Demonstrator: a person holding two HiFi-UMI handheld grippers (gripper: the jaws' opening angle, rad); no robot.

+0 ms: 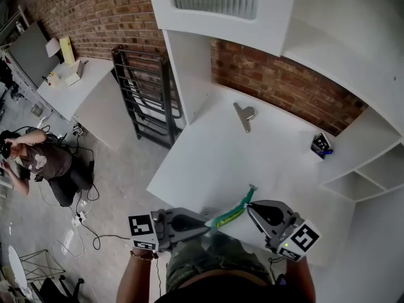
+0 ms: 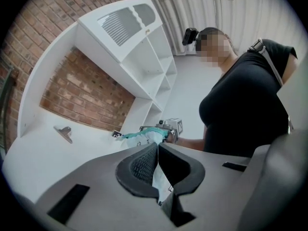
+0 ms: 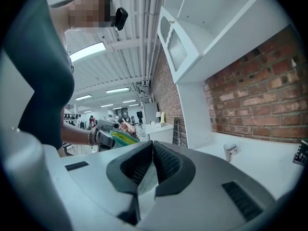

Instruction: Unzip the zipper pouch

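Observation:
The zipper pouch (image 1: 230,214) is pale and see-through with a teal-green zipper band, and it hangs stretched between my two grippers above the front edge of the white table (image 1: 208,150). My left gripper (image 1: 204,225) is shut on the pouch's left end. In the left gripper view the thin pouch material (image 2: 161,178) is pinched between the closed pads (image 2: 140,163). My right gripper (image 1: 250,209) is shut on the right end, near the zipper's tip. In the right gripper view, clear film (image 3: 147,177) shows between its pads. Each gripper view shows the other gripper across the pouch (image 2: 144,137) (image 3: 123,137).
A metal clip (image 1: 244,116) lies on the table near the brick wall. A small black and blue item (image 1: 321,145) sits at the back right by the white shelves (image 1: 366,169). A black rack (image 1: 148,96) stands left of the table. A person (image 1: 39,161) sits on the floor far left.

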